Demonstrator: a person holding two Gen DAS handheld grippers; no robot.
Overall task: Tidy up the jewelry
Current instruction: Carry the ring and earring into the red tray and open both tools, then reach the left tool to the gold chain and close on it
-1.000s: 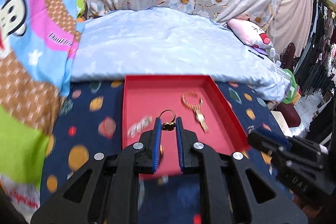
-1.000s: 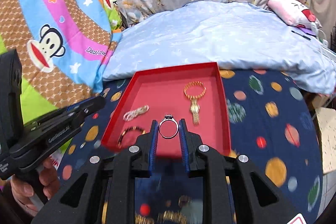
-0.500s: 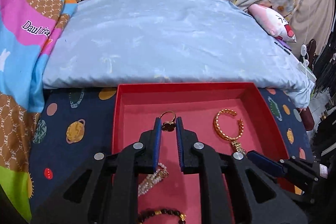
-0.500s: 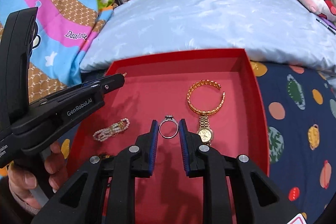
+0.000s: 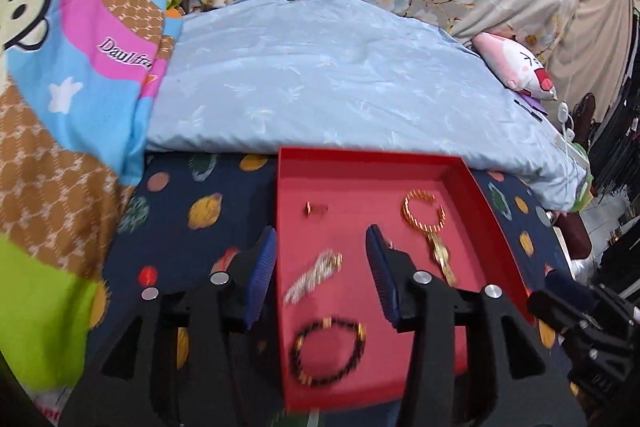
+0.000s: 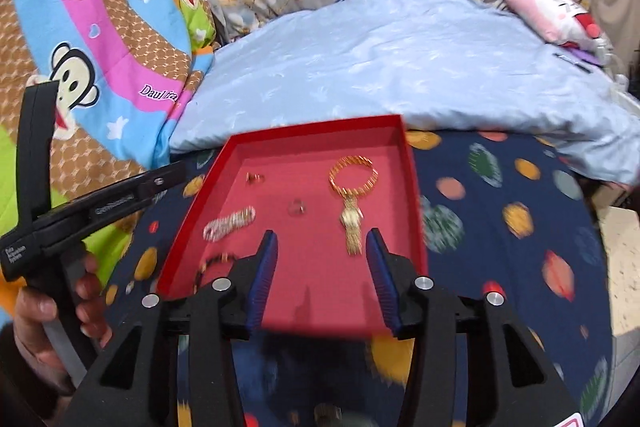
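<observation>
Jewelry all inside red tray (image 6: 416, 211): silver ring (image 6: 297, 207) ahead of right gripper (image 6: 322, 277) jaws, gold ring (image 5: 316, 209) beyond left gripper (image 5: 322, 275) jaws. Both jaws wide, empty. Risks: beaded bracelet (image 5: 328, 351) under left jaws, snag likely; tray on soft bed, nudge could tip.

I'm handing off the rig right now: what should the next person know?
Left gripper: open, empty.
Right gripper: open, empty.
In the red tray: gold ring, silver ring, gold bangle with the watch below it, pearl bracelet, dark bead bracelet.
Done: all six pieces lie in the tray.
Left: nothing sure; blurred items at the right view's bottom edge may need checking.
</observation>
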